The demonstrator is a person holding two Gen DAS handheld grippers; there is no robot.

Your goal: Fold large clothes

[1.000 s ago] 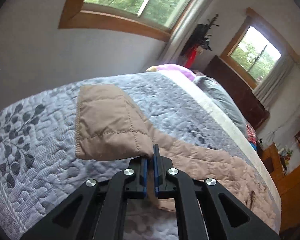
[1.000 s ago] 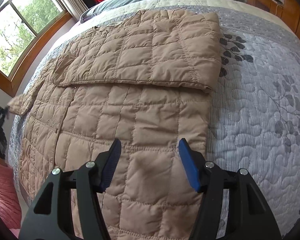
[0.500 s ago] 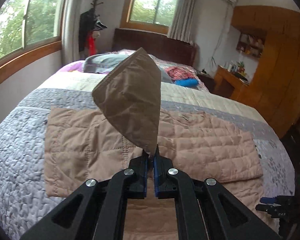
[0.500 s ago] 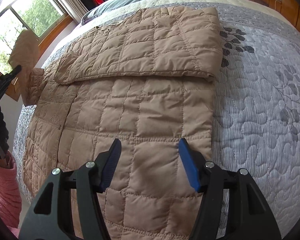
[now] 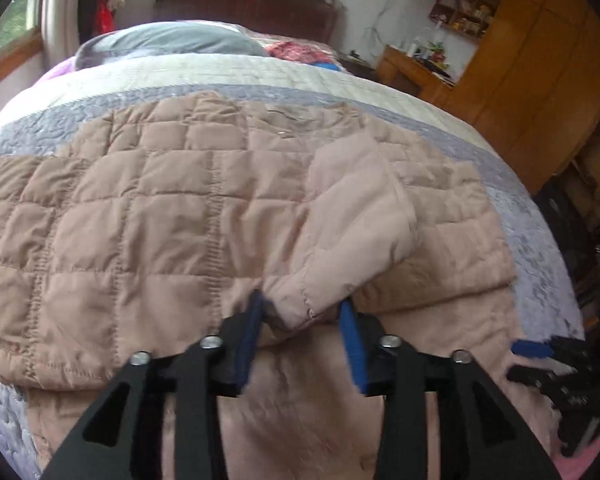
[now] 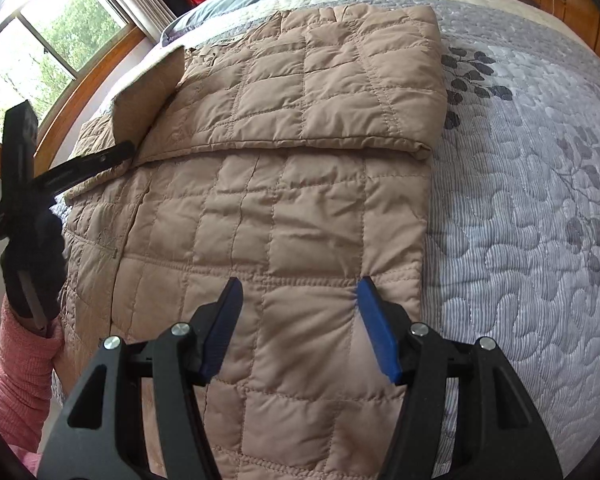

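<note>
A tan quilted jacket (image 5: 140, 216) lies spread on the bed; it also shows in the right wrist view (image 6: 300, 208). One sleeve (image 6: 332, 80) is folded across its upper part. The other sleeve (image 5: 352, 232) lies draped over the jacket's body, its cuff between the jaws of my left gripper (image 5: 302, 316), which is open. My right gripper (image 6: 298, 300) is open, its fingertips resting on the jacket's lower body. The left gripper also shows in the right wrist view (image 6: 112, 152), at the left, by the raised sleeve.
The bed has a grey quilted cover with a leaf pattern (image 6: 540, 184). Pillows (image 5: 168, 42) and a dark headboard (image 5: 244, 4) lie at the far end. Wooden cabinets (image 5: 532, 60) stand to the right, a window (image 6: 32, 52) to the left.
My left gripper carried the sleeve up and over the jacket's body, then opened, and the sleeve now lies on the jacket. The right gripper stayed open and moved slightly forward on the jacket.
</note>
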